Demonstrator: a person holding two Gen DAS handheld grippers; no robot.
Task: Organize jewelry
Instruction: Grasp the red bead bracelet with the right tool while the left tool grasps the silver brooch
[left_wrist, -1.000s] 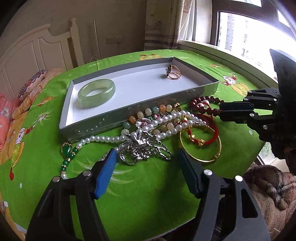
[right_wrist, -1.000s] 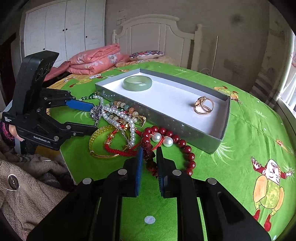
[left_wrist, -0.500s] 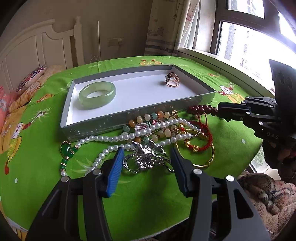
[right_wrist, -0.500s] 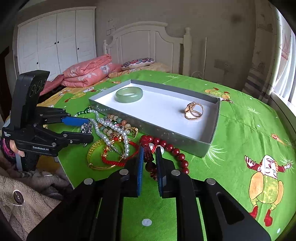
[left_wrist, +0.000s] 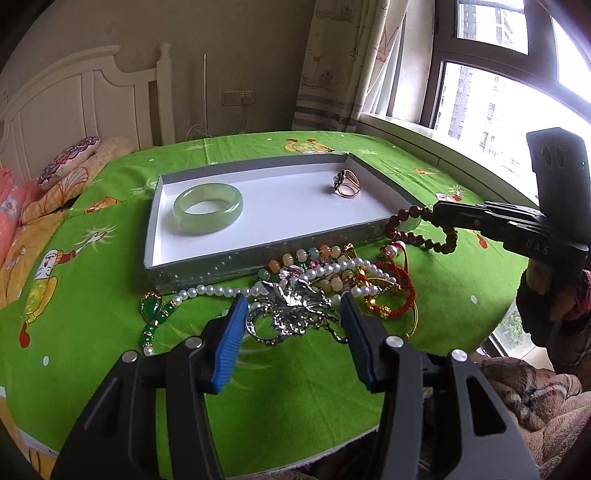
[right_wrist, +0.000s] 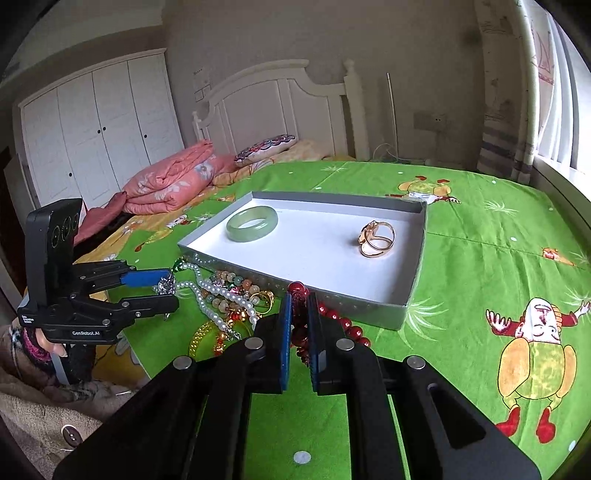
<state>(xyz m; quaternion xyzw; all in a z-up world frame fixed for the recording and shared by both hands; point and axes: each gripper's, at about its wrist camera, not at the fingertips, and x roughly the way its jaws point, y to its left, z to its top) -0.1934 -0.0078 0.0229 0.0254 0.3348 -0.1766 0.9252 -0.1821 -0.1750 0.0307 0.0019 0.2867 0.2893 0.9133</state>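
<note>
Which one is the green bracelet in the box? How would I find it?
Look for the flat grey box with a white floor on the green cloth. Two things lie inside: the bracelet lies at the end nearer the bed, far from the small gold ring. It is the thick, smooth, pale green hoop, with no beads.

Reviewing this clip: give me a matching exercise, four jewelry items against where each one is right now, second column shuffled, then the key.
Items:
1. jade bangle
2. gold ring
3. red bead bracelet
4. silver brooch

Places:
A. pinched in the right gripper, lifted off the pile
B. between the left gripper's jaws, on the green cloth
C. in the tray, end toward the bed
D. in the tray, end toward the window

Pairs: 1-C, 2-D, 3-A, 4-B
</note>
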